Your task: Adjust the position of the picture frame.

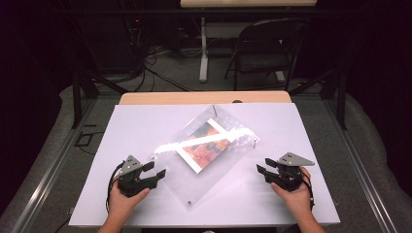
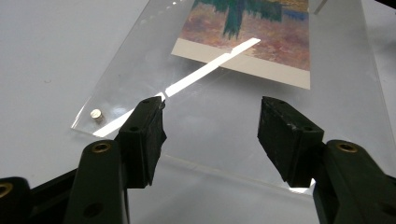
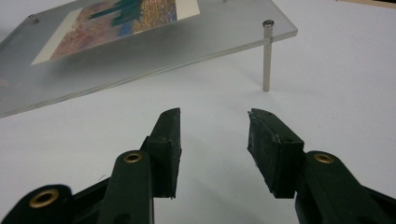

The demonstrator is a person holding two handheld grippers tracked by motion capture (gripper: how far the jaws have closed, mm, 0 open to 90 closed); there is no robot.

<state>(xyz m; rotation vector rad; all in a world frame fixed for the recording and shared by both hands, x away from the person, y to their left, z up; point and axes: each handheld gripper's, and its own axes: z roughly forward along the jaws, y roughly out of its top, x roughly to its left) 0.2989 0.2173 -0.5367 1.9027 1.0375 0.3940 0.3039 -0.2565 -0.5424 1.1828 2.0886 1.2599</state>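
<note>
A clear acrylic picture frame (image 1: 209, 160) lies tilted on the white table, with a colourful print (image 1: 206, 144) inside it. Its far edge is propped on thin metal standoff pins (image 3: 266, 56). My left gripper (image 1: 154, 171) sits at the frame's left corner, open, its jaws just above the acrylic edge (image 2: 219, 168) and gripping nothing. A small metal stud (image 2: 96, 115) marks that corner. My right gripper (image 1: 265, 167) rests open on the table to the right of the frame (image 3: 140, 51), apart from it.
The white board (image 1: 291, 204) covers a wooden table (image 1: 204, 98) whose far edge shows beyond it. A folding chair (image 1: 265, 48) and cables stand on the floor behind. Bare table surface lies around both hands.
</note>
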